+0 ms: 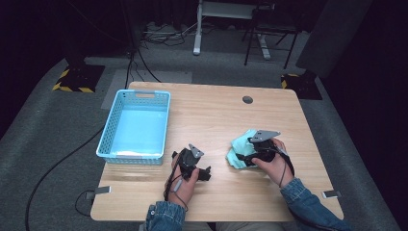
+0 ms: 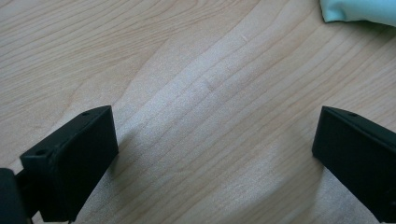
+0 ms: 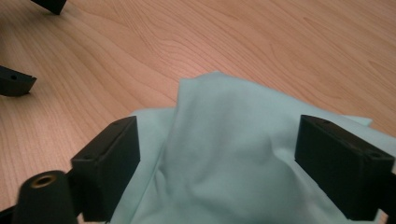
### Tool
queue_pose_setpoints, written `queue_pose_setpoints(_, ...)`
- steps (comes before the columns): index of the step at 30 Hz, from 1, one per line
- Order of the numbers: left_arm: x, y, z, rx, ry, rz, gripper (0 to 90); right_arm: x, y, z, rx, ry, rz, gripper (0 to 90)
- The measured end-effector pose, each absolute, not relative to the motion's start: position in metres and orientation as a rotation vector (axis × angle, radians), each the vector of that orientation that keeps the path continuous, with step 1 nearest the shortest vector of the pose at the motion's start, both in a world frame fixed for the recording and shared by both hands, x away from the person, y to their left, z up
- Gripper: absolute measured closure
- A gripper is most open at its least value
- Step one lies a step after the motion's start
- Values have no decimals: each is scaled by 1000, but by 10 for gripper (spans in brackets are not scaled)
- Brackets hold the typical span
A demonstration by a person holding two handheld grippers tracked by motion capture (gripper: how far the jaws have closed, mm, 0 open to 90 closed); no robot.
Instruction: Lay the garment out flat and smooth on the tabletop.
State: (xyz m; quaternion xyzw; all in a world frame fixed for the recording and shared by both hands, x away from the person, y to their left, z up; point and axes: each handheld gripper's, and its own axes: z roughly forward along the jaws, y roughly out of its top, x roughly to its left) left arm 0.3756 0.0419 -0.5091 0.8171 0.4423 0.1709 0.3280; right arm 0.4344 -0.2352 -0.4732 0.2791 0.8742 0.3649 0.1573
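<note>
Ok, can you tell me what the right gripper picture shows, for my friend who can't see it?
A crumpled light green cloth lies on a wooden table, and the right tongs sit open over it, one black jaw on each side of a raised fold. The tips of the left tongs poke in at the top left corner.

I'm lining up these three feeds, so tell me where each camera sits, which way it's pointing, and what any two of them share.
High view: above the person's side, looking forward and down on the table; forearms, hands, left gripper, right gripper and basket show.
Left gripper view: rides the left gripper, facing bare tabletop between open jaws, cloth corner at top right.
Right gripper view: rides the right gripper, jaws open around the cloth; the left gripper's jaw tips sit at top left.
Shared: all three show the cloth and wooden table.
</note>
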Motion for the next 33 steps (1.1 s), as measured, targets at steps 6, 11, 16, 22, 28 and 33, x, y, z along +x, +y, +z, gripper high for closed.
queue_pose_setpoints(6,376,42,-509,2137,1159,447,0,442,-222,-476,755,2526,1015,297)
queue_pose_setpoints(11,375,42,-509,2137,1160,447,0,444,-215,-481,731,2543,941,673)
queue_pose_setpoints(16,375,42,-509,2135,1162,447,0,441,-219,-473,727,2533,956,823)
queue_pose_setpoints(22,375,42,-509,2138,1161,447,0,435,-234,-455,735,2481,1007,823)
queue_pose_setpoints(28,375,42,-509,2138,1161,448,0,430,-256,-440,768,2435,1033,817)
queue_pose_setpoints(33,375,42,-509,2138,1162,448,0,426,-273,-430,789,2403,1030,811)
